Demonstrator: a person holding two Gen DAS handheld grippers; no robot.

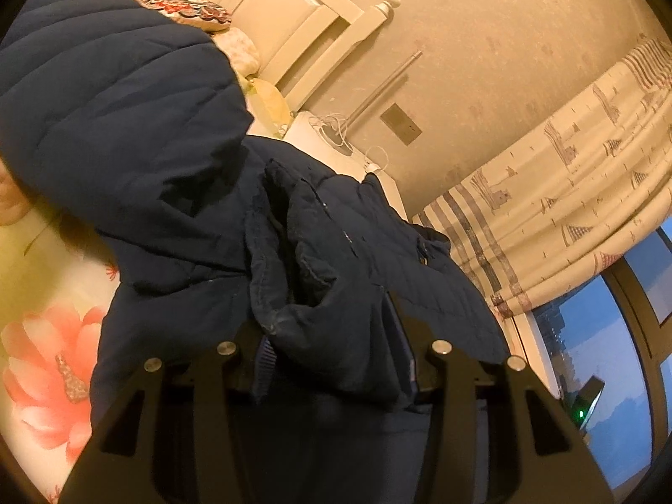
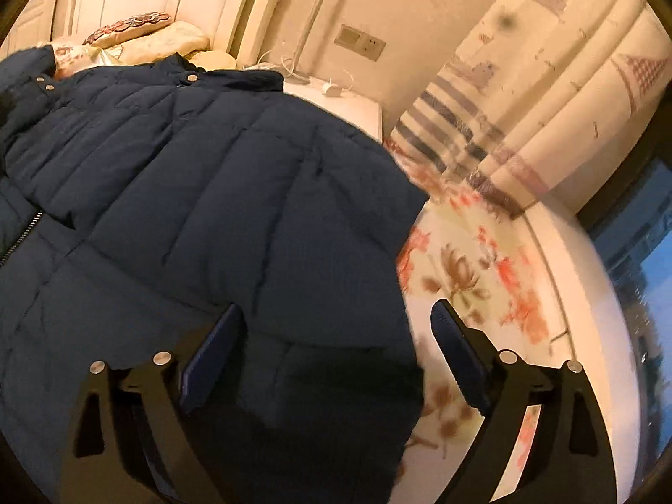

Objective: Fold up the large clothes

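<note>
Navy puffer jacket (image 2: pixel 201 193) spread on floral bed (image 2: pixel 483 277), fills left of frame. Left gripper (image 1: pixel 336 348) pinches bunched hem fold. Right gripper (image 2: pixel 336 323) spread wide, empty, straddling jacket edge. Bulky, soft, springy, likely slippery; grip seams or hem.

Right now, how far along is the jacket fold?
Done: the navy puffer jacket lies spread on the floral bedsheet, and a sleeve looks lifted over. In hand: a bunched fold of it sits between the left gripper's fingers; the right gripper is open over its edge. Left: folding the body compactly.
</note>
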